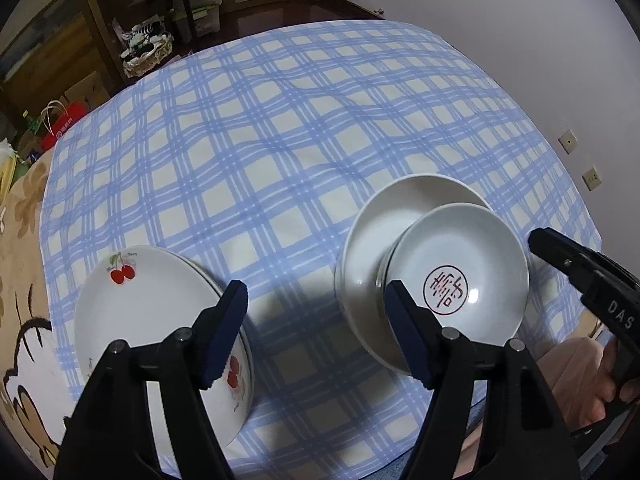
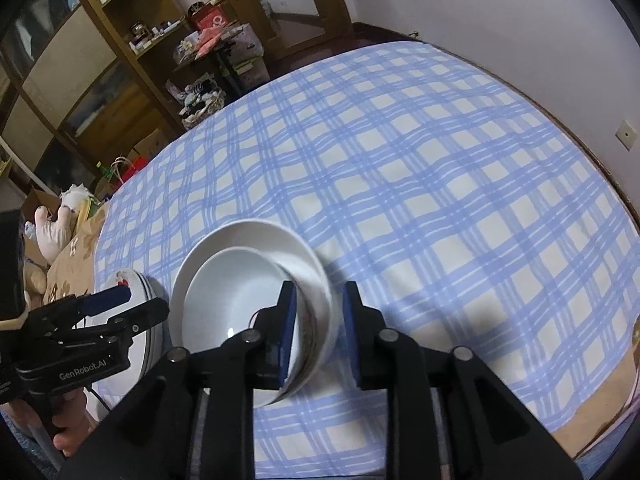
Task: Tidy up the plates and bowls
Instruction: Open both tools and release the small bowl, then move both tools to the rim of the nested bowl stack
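A small white bowl with a red round mark (image 1: 464, 272) sits tilted inside a larger white bowl (image 1: 384, 224) at the right of the blue checked cloth. A stack of cherry-print plates (image 1: 152, 312) lies at the left. My left gripper (image 1: 316, 332) is open and empty above the cloth between the plates and the bowls. My right gripper (image 2: 318, 320) has its jaws either side of the small bowl's rim (image 2: 312, 320), left pad inside, right pad a little off the outside. The larger bowl (image 2: 256, 232) sits behind. The left gripper (image 2: 116, 300) shows over the plates (image 2: 148, 312).
The blue checked cloth (image 1: 280, 140) covers the table. A beige patterned cover (image 1: 24, 240) lies at the left edge. Shelves and clutter (image 1: 152, 40) stand beyond the far edge. A white wall (image 1: 520, 40) with sockets is at the right.
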{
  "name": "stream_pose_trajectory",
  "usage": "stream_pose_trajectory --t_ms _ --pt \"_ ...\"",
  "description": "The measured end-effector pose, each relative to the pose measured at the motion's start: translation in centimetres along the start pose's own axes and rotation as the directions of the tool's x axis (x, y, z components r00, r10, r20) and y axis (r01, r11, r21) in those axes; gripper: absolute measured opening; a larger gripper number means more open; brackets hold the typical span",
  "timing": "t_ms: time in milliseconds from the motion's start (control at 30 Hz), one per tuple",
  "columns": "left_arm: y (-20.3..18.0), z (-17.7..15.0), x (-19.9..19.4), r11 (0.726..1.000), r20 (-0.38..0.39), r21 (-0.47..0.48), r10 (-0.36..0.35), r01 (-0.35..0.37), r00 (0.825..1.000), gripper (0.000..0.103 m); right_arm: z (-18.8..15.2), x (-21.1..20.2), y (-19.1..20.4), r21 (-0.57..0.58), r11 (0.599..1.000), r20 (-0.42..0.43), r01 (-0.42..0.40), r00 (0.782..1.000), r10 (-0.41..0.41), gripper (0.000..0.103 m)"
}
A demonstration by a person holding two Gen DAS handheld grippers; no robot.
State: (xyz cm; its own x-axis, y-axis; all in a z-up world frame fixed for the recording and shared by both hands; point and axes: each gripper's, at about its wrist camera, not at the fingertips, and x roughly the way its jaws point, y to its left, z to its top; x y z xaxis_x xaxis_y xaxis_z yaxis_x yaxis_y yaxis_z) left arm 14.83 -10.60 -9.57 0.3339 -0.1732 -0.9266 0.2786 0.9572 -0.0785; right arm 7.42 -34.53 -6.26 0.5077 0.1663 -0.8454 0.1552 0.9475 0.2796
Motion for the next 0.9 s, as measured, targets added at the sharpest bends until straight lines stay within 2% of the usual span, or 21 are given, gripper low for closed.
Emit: stream_pose_trajectory --t_ms 33,100,233,300,900 --pt "0.2 0.0 0.1 1.0 -0.001 -0.008 -0.001 0.001 1.0 0.071 0.1 -0.1 -0.3 0.005 1.0 0.002 0.001 1.0 -0.001 0.036" --pt "0.5 0.1 0.4 1.0 -0.01 -0.021 0.001 -0.002 1.0 0.073 0.1 -0.2 -0.8 0.018 1.0 0.002 0.009 1.0 -0.009 0.053" --pt "0.8 0.1 0.9 1.0 -0.02 -0.018 0.019 -0.02 1.0 0.074 0.1 0.2 -1.8 0.046 0.999 -0.014 0.021 1.0 -0.02 0.061" --pt "1.1 0.1 1.2 0.999 -0.029 -0.024 0.029 -0.029 0.999 0.077 0.1 0.6 -2.3 0.064 0.998 -0.025 0.014 1.0 -0.013 0.07" --pt "2.0 0.4 3.1 0.999 -0.075 -0.043 0.016 -0.019 0.997 0.081 -0.7 3.7 -4.2 0.137 0.99 -0.086 -0.008 0.996 0.02 0.073"
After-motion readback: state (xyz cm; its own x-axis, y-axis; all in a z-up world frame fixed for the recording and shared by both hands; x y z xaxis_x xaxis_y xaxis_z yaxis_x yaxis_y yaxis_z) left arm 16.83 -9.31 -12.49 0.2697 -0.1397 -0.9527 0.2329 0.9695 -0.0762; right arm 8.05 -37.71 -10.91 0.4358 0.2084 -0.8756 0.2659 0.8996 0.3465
